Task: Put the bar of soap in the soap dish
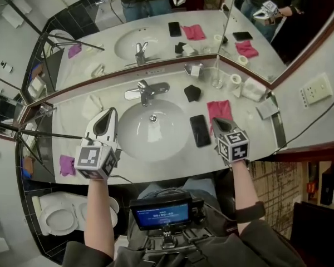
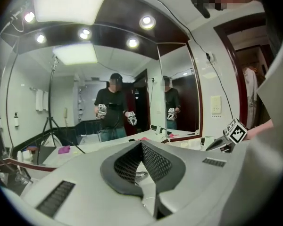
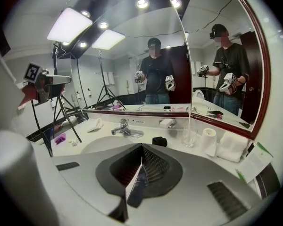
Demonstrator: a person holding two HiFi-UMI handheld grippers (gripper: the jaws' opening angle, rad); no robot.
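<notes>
At the back of the counter, under the mirror, stands a small chrome dish [image 1: 195, 69] [image 3: 167, 123] with a white block in it. I cannot tell whether that block is the soap. My left gripper [image 1: 107, 114] [image 2: 141, 144] hovers over the counter left of the basin, jaws shut with nothing between them. My right gripper [image 1: 216, 122] [image 3: 141, 147] is over the pink cloth [image 1: 219, 109] right of the basin, also shut and empty. Each gripper appears in the other's view: the right gripper [image 2: 231, 138] and the left gripper [image 3: 45, 79].
A faucet [image 1: 146, 90] stands behind the oval basin [image 1: 150, 135]. A black lump [image 1: 192, 92], a phone [image 1: 200, 130], a glass [image 1: 217, 82], a paper roll [image 1: 235, 81] and a folded white towel [image 1: 253, 89] lie right of it. A white cloth [image 1: 92, 105] and a purple item [image 1: 67, 164] lie left. Mirrors back the counter.
</notes>
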